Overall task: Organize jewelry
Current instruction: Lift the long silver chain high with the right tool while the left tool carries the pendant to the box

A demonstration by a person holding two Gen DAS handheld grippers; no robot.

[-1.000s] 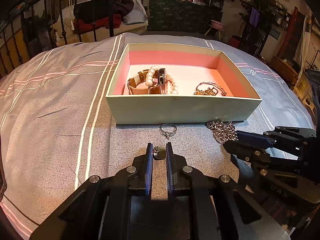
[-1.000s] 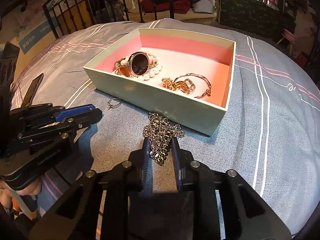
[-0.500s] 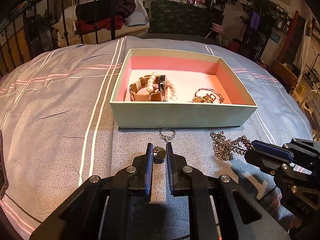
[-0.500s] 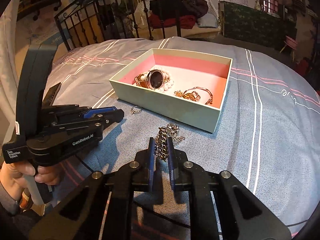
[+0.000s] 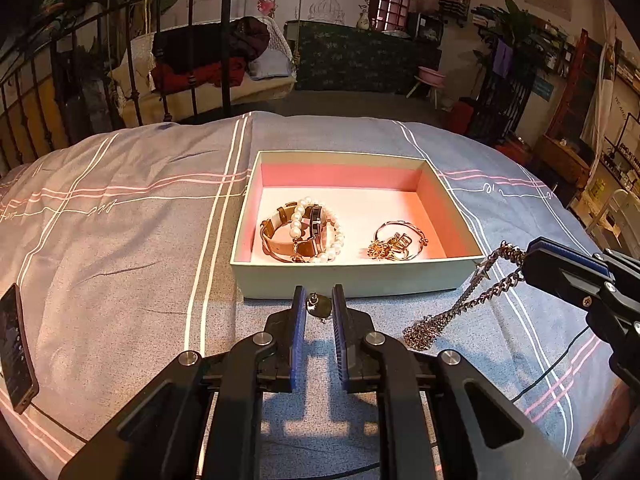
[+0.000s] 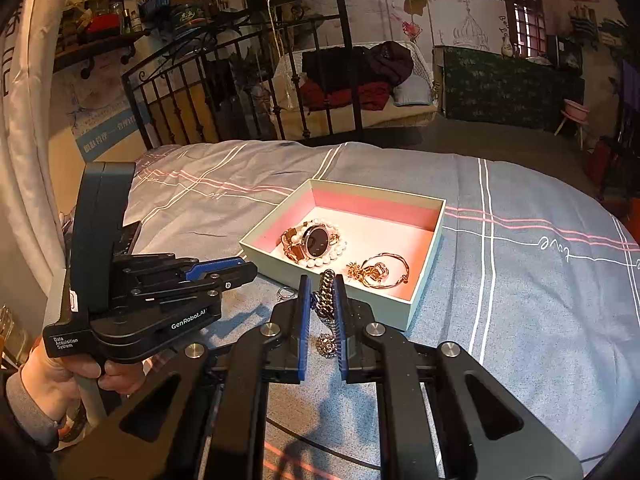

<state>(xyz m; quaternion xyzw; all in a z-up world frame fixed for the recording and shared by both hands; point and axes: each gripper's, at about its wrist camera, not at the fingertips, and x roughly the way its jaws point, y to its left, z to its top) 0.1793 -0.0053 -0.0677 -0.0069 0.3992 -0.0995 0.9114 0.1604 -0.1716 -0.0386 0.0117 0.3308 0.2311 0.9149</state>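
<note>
I'm looking at the bed (image 5: 120,248): grey cover with white and pink stripes, creased on my left. The box (image 5: 352,276) is sitting directly on it, roughly mid-bed, open top. A ring (image 6: 285,293) is lying on the cover just beside the box's near wall. The chain (image 5: 424,330) is resting its lower end on the cover near the box's right corner, with the rest rising off the fabric. A phone (image 5: 14,344) is lying flat at my far left edge. A thin black cable (image 5: 560,364) is trailing over the cover on the right.
</note>
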